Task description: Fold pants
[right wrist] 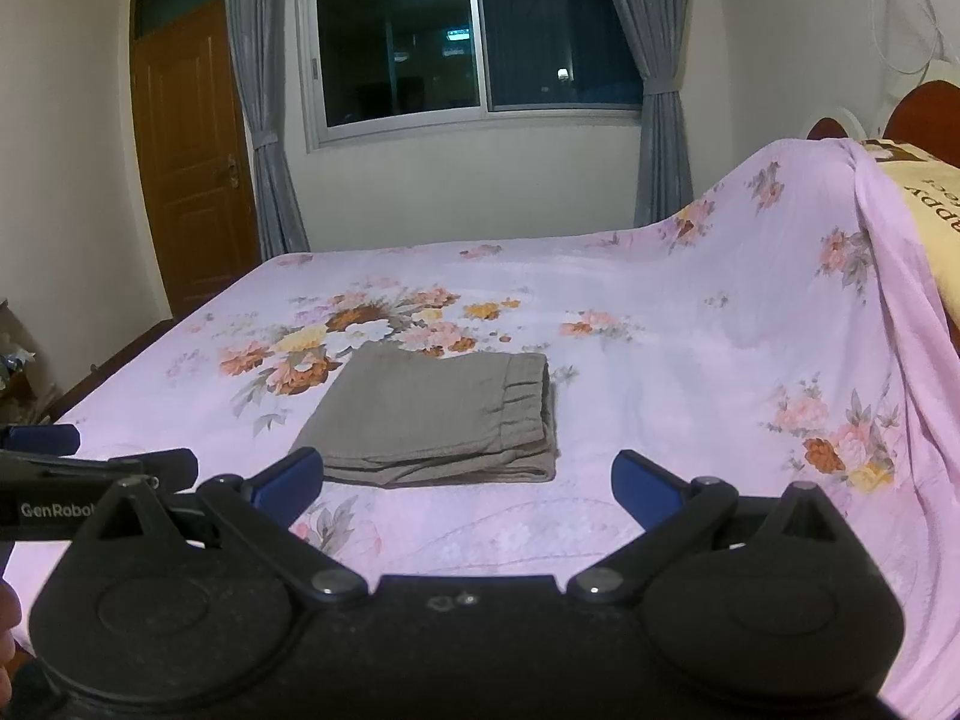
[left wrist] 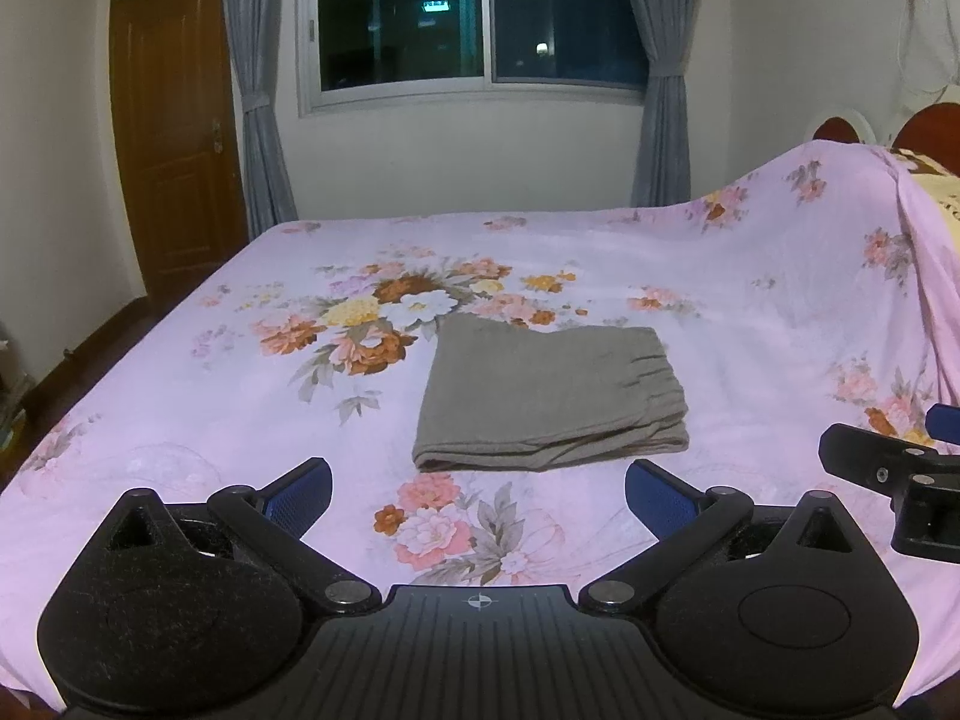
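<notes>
Pants (left wrist: 549, 399) of grey-brown cloth lie folded into a compact, roughly square stack on the bed (left wrist: 690, 276), a little back from its near edge and about midway along it. The gathered elastic waistband sits along the stack's right side, the layered folds show along the near edge, and the top face is smooth apart from a few soft creases. In the right wrist view the same stack (right wrist: 441, 414) appears slightly left of centre, its waistband again turned to the right.

The left gripper (left wrist: 478, 489) hovers short of the stack, its blue-padded jaws spread wide with nothing between them. The right gripper (right wrist: 467, 480) is likewise splayed wide and empty, apart from the cloth. Each tool shows at the edge of the other's view, the two held side by side near the bed's front edge.

A pink sheet (right wrist: 660, 324) printed with clusters of orange, yellow and white flowers covers the bed; a large bouquet (left wrist: 384, 312) in the print lies just beyond the stack's far left corner. Towards the right end the sheet rises over a mound, and a yellow pillow or cushion (right wrist: 930, 222) with brown lettering shows past its edge, before a dark red headboard (right wrist: 924, 114).

Beyond the far edge stands a pale wall with a sliding window (left wrist: 480, 18), dark outside and reflecting a ceiling light, flanked by tied-back grey curtains (left wrist: 255, 84). A brown wooden door (left wrist: 174, 126) occupies the left corner.
</notes>
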`<action>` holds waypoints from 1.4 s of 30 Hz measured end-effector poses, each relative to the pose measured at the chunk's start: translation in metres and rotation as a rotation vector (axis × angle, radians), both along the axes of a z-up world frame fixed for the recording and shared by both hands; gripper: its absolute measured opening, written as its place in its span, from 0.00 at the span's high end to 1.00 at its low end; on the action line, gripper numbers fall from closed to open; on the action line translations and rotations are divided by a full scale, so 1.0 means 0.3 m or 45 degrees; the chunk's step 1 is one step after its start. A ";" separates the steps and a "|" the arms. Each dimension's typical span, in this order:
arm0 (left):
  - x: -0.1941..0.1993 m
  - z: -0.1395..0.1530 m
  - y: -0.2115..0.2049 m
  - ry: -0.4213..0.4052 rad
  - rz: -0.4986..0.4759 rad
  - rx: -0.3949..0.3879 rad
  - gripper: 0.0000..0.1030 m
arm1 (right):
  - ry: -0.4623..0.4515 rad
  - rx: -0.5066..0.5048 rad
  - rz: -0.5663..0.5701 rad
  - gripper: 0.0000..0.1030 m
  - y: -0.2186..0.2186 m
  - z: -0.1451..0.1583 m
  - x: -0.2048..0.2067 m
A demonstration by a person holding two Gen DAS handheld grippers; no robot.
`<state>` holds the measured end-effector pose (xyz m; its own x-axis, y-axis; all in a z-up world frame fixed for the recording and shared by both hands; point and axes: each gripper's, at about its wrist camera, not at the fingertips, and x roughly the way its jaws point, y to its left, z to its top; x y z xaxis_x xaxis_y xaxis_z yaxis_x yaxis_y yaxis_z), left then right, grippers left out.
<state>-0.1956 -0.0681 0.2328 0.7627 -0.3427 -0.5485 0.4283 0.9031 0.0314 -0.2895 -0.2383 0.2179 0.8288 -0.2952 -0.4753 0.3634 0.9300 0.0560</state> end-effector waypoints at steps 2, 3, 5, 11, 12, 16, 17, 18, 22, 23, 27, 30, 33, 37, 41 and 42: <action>0.002 -0.002 -0.002 0.006 0.001 -0.005 0.00 | 0.004 0.001 -0.002 0.00 0.002 -0.003 -0.001; 0.003 -0.002 -0.003 0.009 0.001 -0.006 0.00 | 0.006 0.001 -0.003 0.00 0.001 -0.005 0.000; 0.003 -0.004 -0.006 0.011 -0.002 -0.005 0.00 | 0.008 0.008 -0.005 0.00 -0.002 -0.008 -0.001; 0.004 -0.010 -0.009 0.012 -0.003 -0.002 0.00 | 0.005 0.020 0.002 0.00 -0.005 -0.007 0.000; 0.004 -0.011 -0.009 0.011 -0.001 -0.001 0.00 | 0.005 0.022 0.003 0.00 -0.004 -0.008 0.000; 0.003 -0.013 -0.009 0.009 0.004 -0.004 0.00 | 0.011 0.029 0.009 0.00 -0.002 -0.013 0.004; 0.004 -0.014 -0.007 0.008 0.004 -0.003 0.00 | 0.013 0.030 0.010 0.00 -0.001 -0.014 0.004; 0.005 -0.015 -0.007 0.010 0.005 -0.003 0.00 | 0.014 0.033 0.012 0.00 -0.004 -0.014 0.006; 0.009 -0.021 -0.010 0.017 0.003 -0.001 0.00 | 0.020 0.037 0.015 0.00 -0.002 -0.019 0.011; 0.010 -0.023 -0.011 0.017 0.004 0.001 0.00 | 0.018 0.038 0.016 0.00 -0.003 -0.019 0.011; 0.014 -0.025 -0.013 0.015 0.004 0.002 0.00 | 0.014 0.035 0.013 0.00 -0.002 -0.019 0.015; 0.014 -0.026 -0.013 0.020 0.005 0.000 0.00 | 0.013 0.036 0.013 0.00 -0.005 -0.021 0.018; 0.019 -0.030 -0.017 0.022 0.006 0.003 0.00 | 0.018 0.040 0.013 0.00 -0.005 -0.022 0.020; 0.023 -0.032 -0.020 0.021 0.003 0.009 0.00 | 0.022 0.040 0.017 0.00 -0.006 -0.021 0.028; 0.025 -0.033 -0.023 0.022 0.003 0.008 0.00 | 0.024 0.044 0.016 0.00 -0.006 -0.022 0.031; 0.026 -0.034 -0.023 0.023 0.003 0.008 0.00 | 0.023 0.043 0.016 0.00 -0.006 -0.022 0.031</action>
<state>-0.1879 -0.0750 0.2227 0.7535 -0.3374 -0.5643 0.4268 0.9039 0.0294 -0.2801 -0.2403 0.2112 0.8235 -0.2682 -0.4999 0.3529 0.9321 0.0813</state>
